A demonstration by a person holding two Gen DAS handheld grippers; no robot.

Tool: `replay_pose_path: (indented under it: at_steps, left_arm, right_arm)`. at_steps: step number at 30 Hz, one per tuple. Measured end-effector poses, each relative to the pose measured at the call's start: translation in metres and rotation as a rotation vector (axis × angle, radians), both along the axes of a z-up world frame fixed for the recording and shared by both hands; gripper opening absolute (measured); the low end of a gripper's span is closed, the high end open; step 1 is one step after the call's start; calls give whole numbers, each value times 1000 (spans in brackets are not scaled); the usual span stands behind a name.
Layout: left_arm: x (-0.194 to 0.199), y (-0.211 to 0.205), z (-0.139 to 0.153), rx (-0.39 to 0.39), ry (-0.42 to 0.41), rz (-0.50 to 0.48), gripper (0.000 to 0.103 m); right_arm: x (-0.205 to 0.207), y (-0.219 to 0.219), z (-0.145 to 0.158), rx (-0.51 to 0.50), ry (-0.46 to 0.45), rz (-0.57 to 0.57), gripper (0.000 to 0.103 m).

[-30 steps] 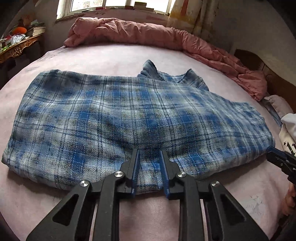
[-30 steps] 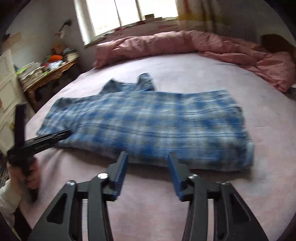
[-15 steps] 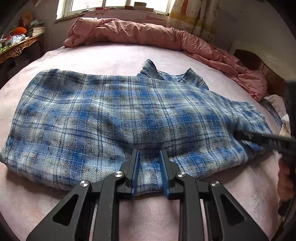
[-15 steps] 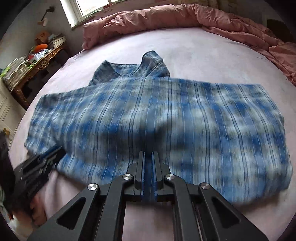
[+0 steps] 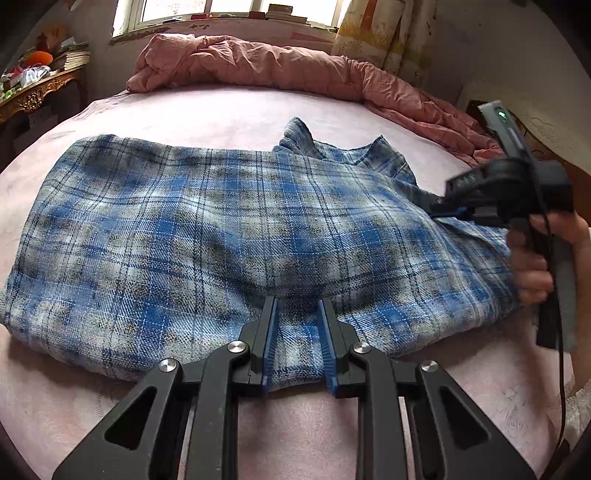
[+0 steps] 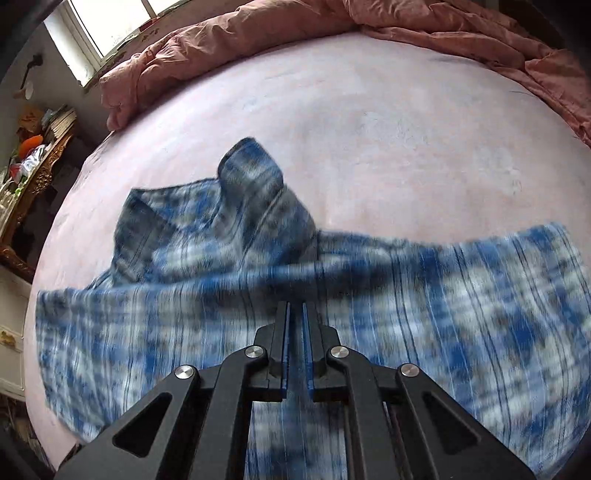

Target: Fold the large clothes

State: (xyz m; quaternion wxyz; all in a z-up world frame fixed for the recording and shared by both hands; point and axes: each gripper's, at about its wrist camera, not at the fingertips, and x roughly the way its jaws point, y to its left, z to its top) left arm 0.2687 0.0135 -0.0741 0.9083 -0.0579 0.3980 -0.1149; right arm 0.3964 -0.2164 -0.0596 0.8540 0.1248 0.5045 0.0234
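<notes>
A blue plaid shirt lies spread on the pink bed, collar at the far side. My left gripper is at the shirt's near hem with cloth between its partly closed jaws. My right gripper is nearly shut on a fold of the shirt and lifts it; the view is blurred with motion. In the left wrist view the right gripper holds the shirt's right edge raised above the bed.
A crumpled pink duvet lies along the far side of the bed. A gold-trimmed side table with clutter stands at the left. A window is behind the bed.
My right gripper closed on the shirt's right side and lifted it up and over the shirt. My left gripper stayed at the near hem.
</notes>
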Motion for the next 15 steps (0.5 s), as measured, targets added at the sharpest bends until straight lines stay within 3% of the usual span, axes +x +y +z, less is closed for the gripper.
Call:
replay_pose_path:
  at_steps: [5,9,15]
  left_arm:
    - [0,-2,0,20,-5,1,22]
    - [0,-2,-1,23,-8,2,22]
    - [-1,-3,1,24,-14,0,22]
  right_arm:
    - [-64,10,6,-82,-37,133,8]
    - [-122,12,8,-53,-54,238,8]
    - [-158,5,-3,-77,-88,237,8]
